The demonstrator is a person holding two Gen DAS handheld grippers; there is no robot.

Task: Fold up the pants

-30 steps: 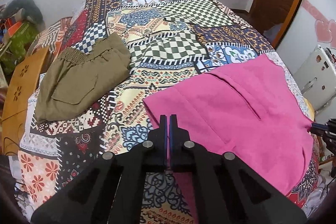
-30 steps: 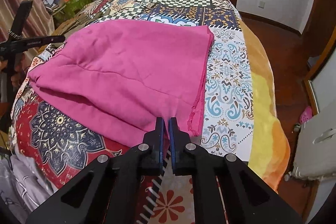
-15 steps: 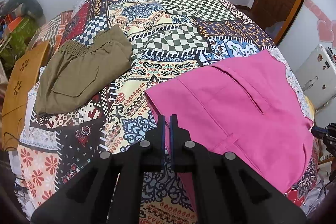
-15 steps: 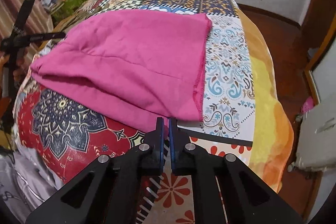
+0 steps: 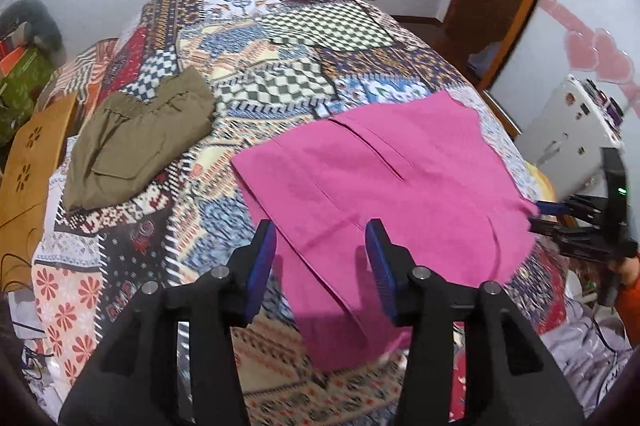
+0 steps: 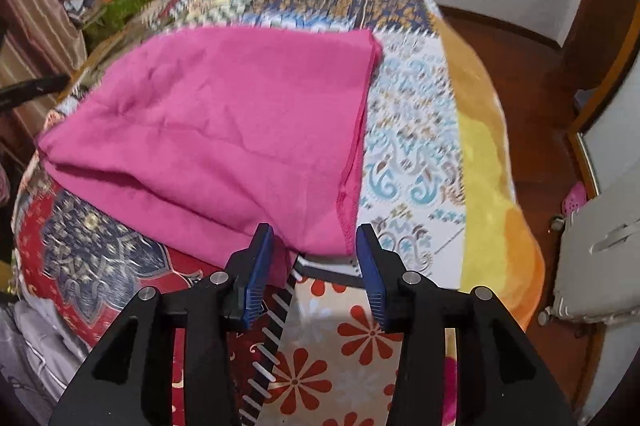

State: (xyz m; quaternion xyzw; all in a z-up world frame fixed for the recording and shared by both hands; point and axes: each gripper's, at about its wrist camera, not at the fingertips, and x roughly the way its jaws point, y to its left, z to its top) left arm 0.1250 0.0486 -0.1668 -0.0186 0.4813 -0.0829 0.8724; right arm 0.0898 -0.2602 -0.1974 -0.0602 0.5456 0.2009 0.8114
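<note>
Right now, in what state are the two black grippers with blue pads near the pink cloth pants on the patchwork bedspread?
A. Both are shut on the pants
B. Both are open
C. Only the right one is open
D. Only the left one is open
B: the left gripper and the right gripper both have their blue pads spread wide apart, with the pink cloth pants lying loose on the patchwork bedspread.

The flat cloth pants (image 5: pixel 384 178) are solid magenta pink with a matching stitched hem. Beneath them, the patchwork bedspread (image 5: pixel 280 74) mixes green-and-white checks, blue scrolls, red flowers and navy medallions. Left of the pink pants, folded cotton cargo pants (image 5: pixel 136 142) are plain olive. Both grippers' pads (image 6: pixel 256 266) are blue on black.
</note>
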